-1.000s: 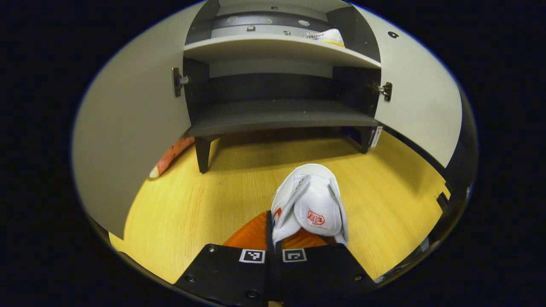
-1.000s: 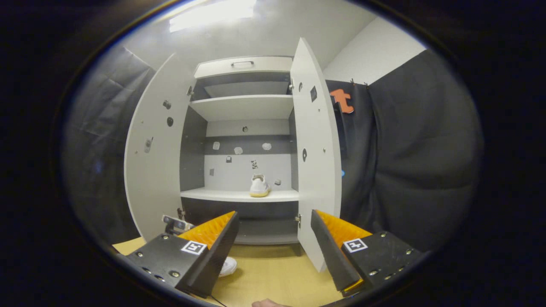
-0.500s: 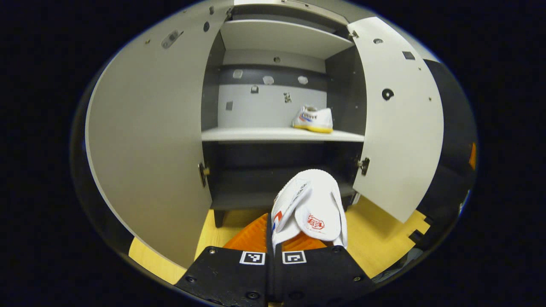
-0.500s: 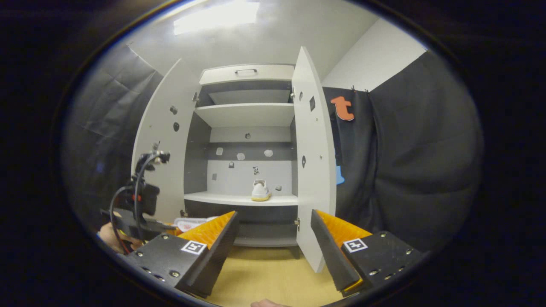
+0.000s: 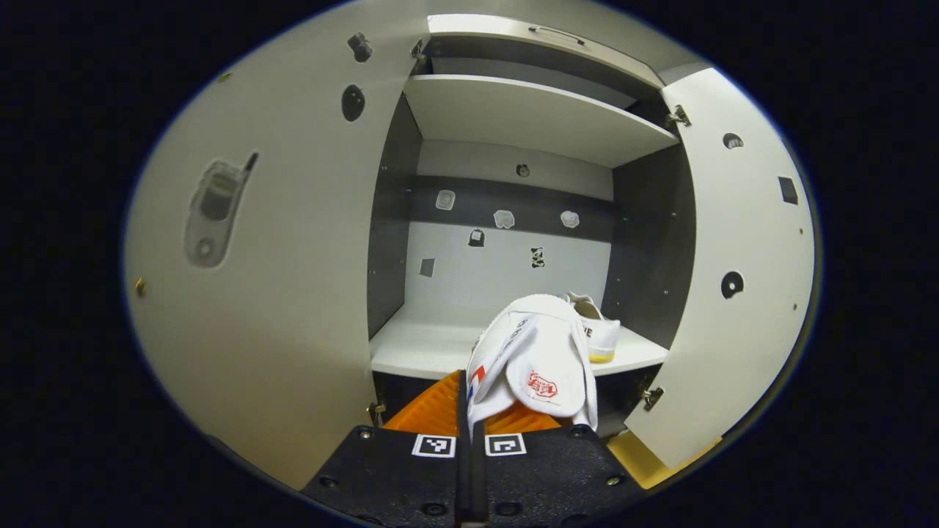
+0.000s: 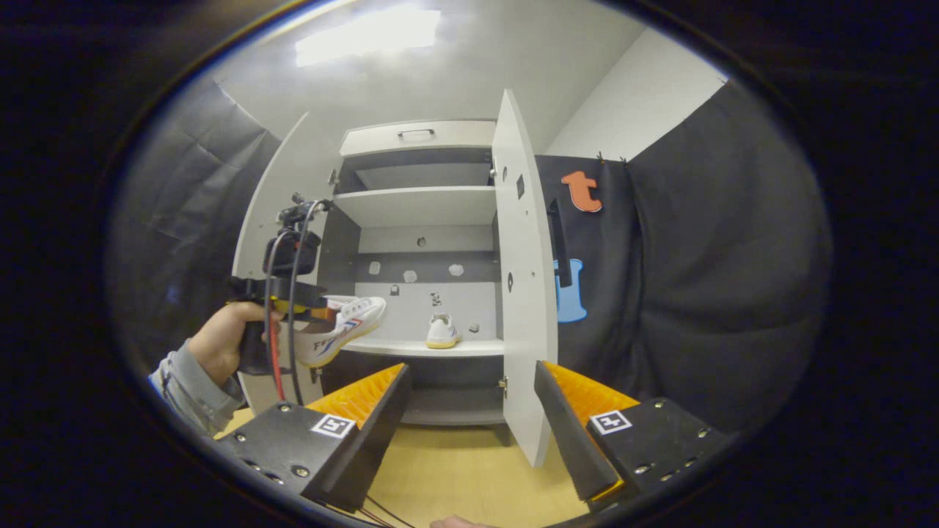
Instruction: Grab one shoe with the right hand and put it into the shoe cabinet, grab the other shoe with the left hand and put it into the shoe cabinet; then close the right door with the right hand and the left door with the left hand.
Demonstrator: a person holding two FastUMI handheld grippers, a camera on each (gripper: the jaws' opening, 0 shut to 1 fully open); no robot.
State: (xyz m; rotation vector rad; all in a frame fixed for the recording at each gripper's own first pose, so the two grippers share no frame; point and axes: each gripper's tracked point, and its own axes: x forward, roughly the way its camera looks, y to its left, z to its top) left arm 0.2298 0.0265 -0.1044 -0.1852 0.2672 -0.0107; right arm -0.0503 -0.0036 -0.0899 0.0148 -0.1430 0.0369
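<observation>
The left gripper [image 5: 469, 411] is grasping a white shoe [image 5: 532, 356] by its heel edge, both fingers pressed together on the thin side wall, and is holding it in the air in front of the open shoe cabinet [image 5: 513, 117], about level with the white middle shelf [image 5: 425, 348]. In the right gripper view the same shoe [image 6: 345, 330] is hanging toe-forward from the left gripper [image 6: 312, 312], gripped by a person's hand [image 6: 220, 337] in a grey sleeve, just left of the shelf's near edge. The other shoe [image 6: 442, 331] is sitting on that shelf toward its right side, heel facing out. Both doors are standing wide: the left door [image 5: 279, 279] and the right door [image 6: 522, 293]. The right gripper [image 6: 469, 411] is hanging released, jaws spread apart and grasping nothing, above the yellow wooden floor [image 6: 455, 477], near the right door's lower edge.
</observation>
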